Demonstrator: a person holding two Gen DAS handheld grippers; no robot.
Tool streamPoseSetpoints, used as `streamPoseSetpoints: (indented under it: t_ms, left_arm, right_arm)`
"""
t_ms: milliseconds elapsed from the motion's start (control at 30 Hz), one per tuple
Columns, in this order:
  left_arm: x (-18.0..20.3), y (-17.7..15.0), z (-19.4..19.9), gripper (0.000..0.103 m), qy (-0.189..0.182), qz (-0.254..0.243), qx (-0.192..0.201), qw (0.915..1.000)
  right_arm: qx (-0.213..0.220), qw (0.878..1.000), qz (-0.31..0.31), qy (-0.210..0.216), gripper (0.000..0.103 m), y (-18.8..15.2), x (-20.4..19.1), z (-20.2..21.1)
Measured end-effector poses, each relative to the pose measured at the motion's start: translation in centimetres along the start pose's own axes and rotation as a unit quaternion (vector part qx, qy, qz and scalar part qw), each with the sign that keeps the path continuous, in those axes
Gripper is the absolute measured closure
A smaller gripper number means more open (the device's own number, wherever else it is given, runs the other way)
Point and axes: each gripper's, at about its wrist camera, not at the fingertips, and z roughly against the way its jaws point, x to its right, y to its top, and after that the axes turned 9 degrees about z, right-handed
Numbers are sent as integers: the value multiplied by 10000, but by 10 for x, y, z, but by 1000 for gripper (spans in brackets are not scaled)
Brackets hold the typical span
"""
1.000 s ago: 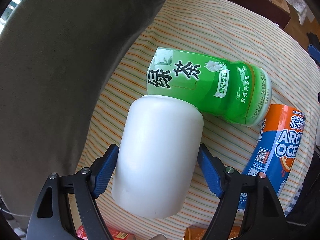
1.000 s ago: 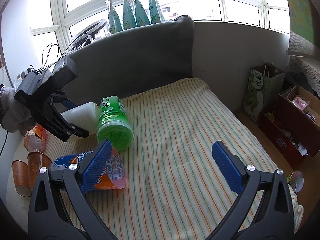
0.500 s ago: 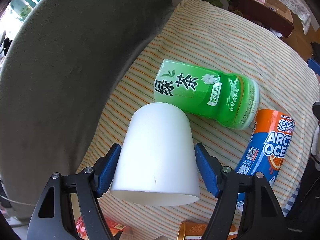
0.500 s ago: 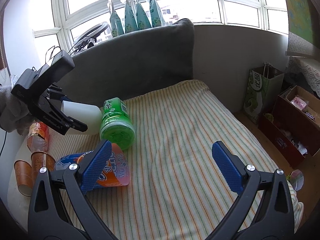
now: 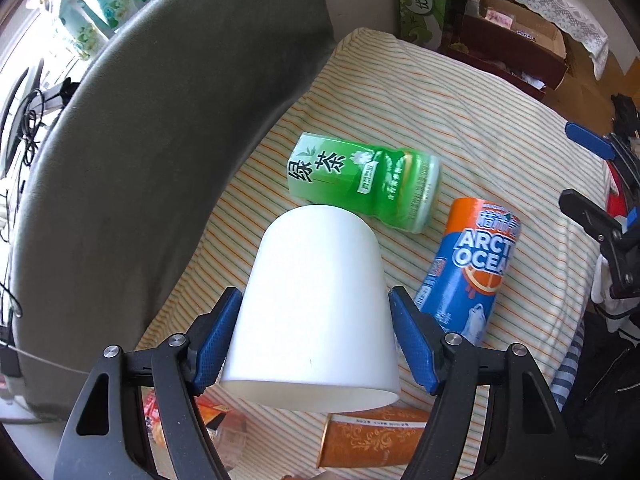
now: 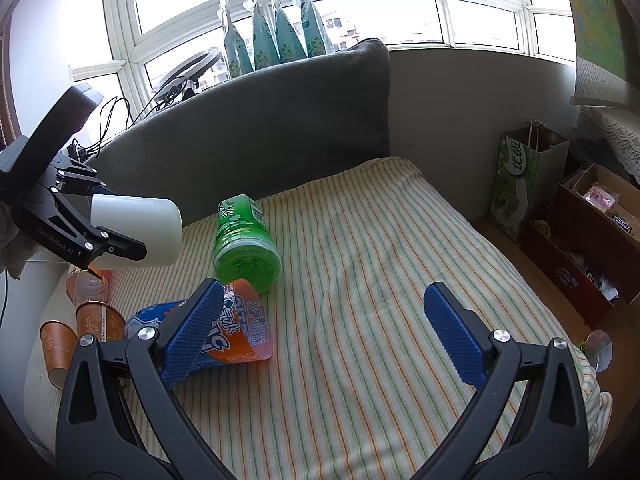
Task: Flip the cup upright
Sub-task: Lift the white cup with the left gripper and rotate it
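Where the striped cushion [image 6: 392, 280] meets the grey backrest [image 6: 280, 120], a white cup [image 5: 316, 304] is held clear of the fabric, clamped between the blue pads of the left tongs [image 5: 314, 340]. The cup is carried roughly on its side, closed base pointing away from the tongs, open rim toward them. The right tongs [image 6: 320, 336] are spread wide above the cushion, with nothing between the pads. A green tea bottle [image 5: 364, 184] is laid on its side just beyond the cup. An orange-and-blue soda bottle [image 5: 468, 268] is laid beside the green one. Brown paper cups [image 6: 80, 328] are seen at the cushion's left edge. A green paper bag [image 6: 520, 184] is stood on the floor at the right.
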Motion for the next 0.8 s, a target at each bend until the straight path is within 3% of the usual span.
streamPoseSetpoints:
  t_ms: [333,533,800]
  left_arm:
    - [52,-48,69,29,-292,-82,498,9983]
    - [106,-71,59,29,-492,-331,575,9966]
    - [148,-93,38,28,-764,-494,594,9941]
  right_arm:
    - [127,9999,16,42,1,-13,-4,36]
    - [168,9998,94,-1,1,-25,-1,58]
    - [146,9998,71,-126,1,-43,13,83]
